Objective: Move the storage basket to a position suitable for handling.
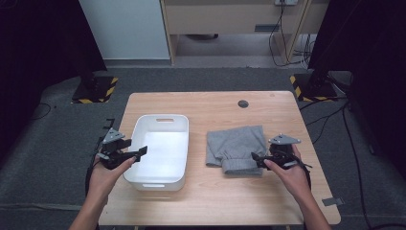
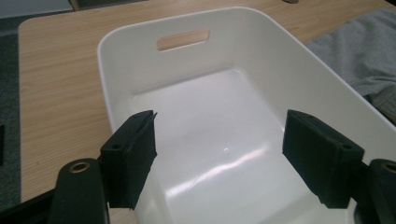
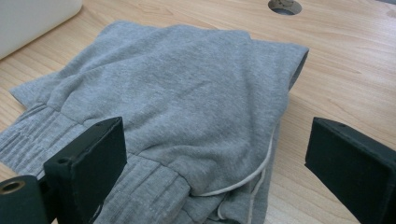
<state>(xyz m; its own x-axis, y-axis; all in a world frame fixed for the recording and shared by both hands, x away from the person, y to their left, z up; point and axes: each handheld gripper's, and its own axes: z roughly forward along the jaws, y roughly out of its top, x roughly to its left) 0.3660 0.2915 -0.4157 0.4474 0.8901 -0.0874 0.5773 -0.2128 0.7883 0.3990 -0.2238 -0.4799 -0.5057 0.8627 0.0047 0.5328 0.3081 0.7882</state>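
Counter [image 1: 210,196]: I see a light wood top, rectangular, with a small round dark port [image 1: 243,103] near its far edge, right of centre.

Floor [image 1: 48,143]: grey carpet around the counter; two black stands on yellow-and-black striped bases [image 1: 95,90] beyond the far corners.

Bin [image 1: 165,120]: white plastic tub, rounded corners, slot handle in its far wall, sitting on the left half of the counter; interior bare and glossy in my left gripper view [image 2: 219,140].

Garment [image 1: 237,146]: grey knit clothing, folded, lying flat on the right half of the counter, apart from the bin; ribbed cuff or waistband toward the near side, a pale drawstring showing at the fold in my right gripper view [image 3: 187,93].

Left gripper [image 1: 136,153]: held in my left hand [image 1: 107,172] at the bin's left rim, jaws spread wide over the bin's inside, grasping nothing [image 2: 219,158].

Right gripper [image 1: 257,159]: held in my right hand [image 1: 287,175] at the garment's near right corner, jaws released and set wide, one jaw over the ribbed band, the other over bare wood [image 3: 215,163]; whether it touches the cloth I cannot tell.
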